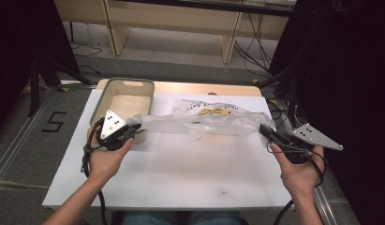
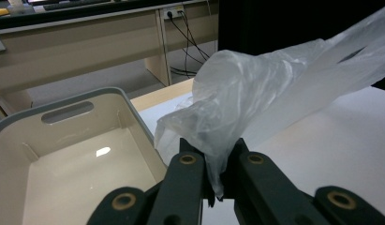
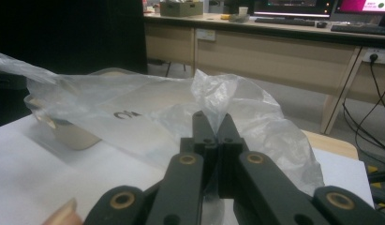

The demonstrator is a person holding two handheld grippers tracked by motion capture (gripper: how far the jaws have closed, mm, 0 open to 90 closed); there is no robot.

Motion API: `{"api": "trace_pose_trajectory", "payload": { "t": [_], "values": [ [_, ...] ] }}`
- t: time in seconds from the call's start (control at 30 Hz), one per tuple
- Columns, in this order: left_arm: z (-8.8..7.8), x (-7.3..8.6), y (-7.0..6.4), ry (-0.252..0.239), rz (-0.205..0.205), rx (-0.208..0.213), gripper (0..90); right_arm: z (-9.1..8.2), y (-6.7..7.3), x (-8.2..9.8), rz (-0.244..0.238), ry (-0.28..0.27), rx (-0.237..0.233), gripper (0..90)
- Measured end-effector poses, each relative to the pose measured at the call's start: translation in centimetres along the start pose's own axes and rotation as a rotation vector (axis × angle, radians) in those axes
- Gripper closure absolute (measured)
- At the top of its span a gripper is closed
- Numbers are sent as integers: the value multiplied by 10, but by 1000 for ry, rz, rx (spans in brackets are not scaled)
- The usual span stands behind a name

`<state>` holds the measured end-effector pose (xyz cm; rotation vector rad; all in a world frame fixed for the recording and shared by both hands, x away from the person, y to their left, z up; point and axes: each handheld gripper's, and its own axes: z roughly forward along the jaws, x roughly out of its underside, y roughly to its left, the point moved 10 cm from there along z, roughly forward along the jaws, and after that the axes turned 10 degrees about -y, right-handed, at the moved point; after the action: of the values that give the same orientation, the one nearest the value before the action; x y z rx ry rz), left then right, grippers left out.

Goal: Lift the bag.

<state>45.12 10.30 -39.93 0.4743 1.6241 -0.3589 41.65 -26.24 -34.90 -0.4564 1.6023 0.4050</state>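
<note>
A clear plastic bag (image 1: pixel 199 121) with yellow and black print is stretched above the white table (image 1: pixel 181 173) between both grippers. My left gripper (image 1: pixel 134 129) is shut on the bag's left end; in the left gripper view the film (image 2: pixel 255 89) is bunched between the closed jaws (image 2: pixel 213 161). My right gripper (image 1: pixel 265 131) is shut on the bag's right end, where crumpled plastic (image 3: pixel 260 117) rises around the closed jaws (image 3: pixel 213 133). Each gripper is held in one of the person's hands.
A beige bin (image 1: pixel 127 96) with handle slots stands empty at the table's back left, just behind the left gripper; its inside (image 2: pixel 77 164) shows beside the left jaws. Desks and cables (image 1: pixel 253 47) lie beyond the table. Black stands flank both sides.
</note>
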Motion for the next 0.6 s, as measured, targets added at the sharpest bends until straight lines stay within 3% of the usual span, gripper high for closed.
{"api": "trace_pose_trajectory", "payload": {
  "t": [0.23,0.6],
  "values": [
    [2,-22,-6,-47,10,11,895,-1,-8,4,7,3,24,900],
    [15,-78,-22,-133,64,49,895,-7,-31,-5,26,-40,92,900]
  ]
}}
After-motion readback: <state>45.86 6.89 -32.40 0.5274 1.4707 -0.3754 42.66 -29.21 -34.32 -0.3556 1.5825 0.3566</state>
